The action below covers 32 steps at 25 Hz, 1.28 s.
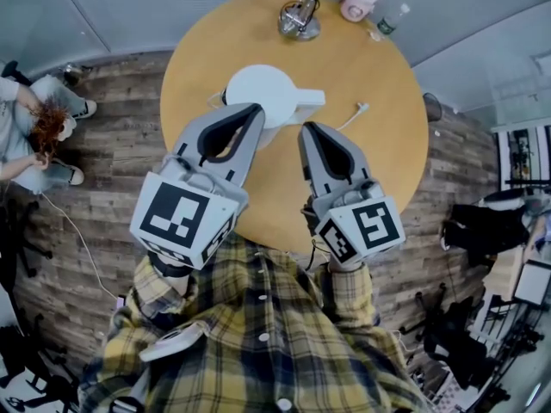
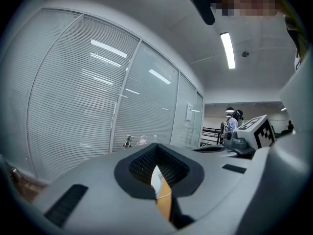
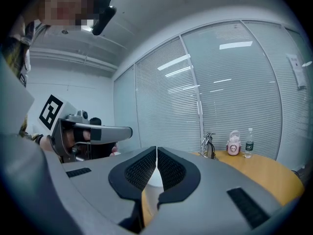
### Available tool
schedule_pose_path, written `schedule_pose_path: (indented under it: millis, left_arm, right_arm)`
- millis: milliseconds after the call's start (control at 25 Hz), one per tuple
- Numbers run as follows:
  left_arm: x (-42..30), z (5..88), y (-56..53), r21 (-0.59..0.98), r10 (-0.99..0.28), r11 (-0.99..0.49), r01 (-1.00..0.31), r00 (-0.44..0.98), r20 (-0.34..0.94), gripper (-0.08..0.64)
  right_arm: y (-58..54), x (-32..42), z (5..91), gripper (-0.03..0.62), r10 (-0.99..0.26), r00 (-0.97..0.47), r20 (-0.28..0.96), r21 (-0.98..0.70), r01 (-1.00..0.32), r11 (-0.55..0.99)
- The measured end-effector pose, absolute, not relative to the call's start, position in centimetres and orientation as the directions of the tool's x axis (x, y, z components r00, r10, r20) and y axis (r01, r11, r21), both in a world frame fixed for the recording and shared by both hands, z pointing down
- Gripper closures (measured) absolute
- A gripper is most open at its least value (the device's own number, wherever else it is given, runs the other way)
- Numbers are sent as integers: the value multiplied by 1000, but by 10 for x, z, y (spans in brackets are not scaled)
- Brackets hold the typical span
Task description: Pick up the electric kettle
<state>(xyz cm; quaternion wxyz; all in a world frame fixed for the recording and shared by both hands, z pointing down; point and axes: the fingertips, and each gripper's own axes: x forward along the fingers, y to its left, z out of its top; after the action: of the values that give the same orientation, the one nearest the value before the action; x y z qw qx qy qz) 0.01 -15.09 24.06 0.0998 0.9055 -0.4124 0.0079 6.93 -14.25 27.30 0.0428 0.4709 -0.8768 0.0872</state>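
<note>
Left of frame: a person sits on the floor at the far left of the head view, well apart from the table [image 1: 379, 162].
Left gripper [image 1: 248, 112]: my jaws are pressed together at the tips and hold nothing. A white sliver of the kettle shows past them in the left gripper view.
Electric kettle [image 1: 263, 89]: white, standing on the round table at upper centre. It is just beyond my left tips, and a blocky part juts to its right.
Right gripper [image 1: 312, 132]: closed tip to tip, empty, lower right of the kettle.
Cable [image 1: 355, 113]: white, lying loose right of the kettle.
Upper right: metal fixture [image 1: 300, 14], pink bottle [image 1: 360, 3] and water bottle [image 1: 392, 20], all near the far rim.
Risk 1: if I go in with the jaws closed, the tips would shove the kettle across the smooth top.
Risk 2: the rounded, glossy body could slip out of a shallow pinch.
Risk 3: the cable could snag the right jaws.
</note>
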Motion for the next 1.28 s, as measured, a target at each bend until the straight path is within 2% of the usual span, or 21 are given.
schedule_pose_path:
  millis: [800,1280]
  left_arm:
    - [7,246,-173,170,-713,-672,-721,691,119,557]
    - [1,266,-181,200,-727,-646,-737,674,131,557]
  right_arm:
    - [-173,92,277,555,-873,-466,142,-106,-884,455]
    - [-185,105,304,554,-872,-453,186,-84,-892,445]
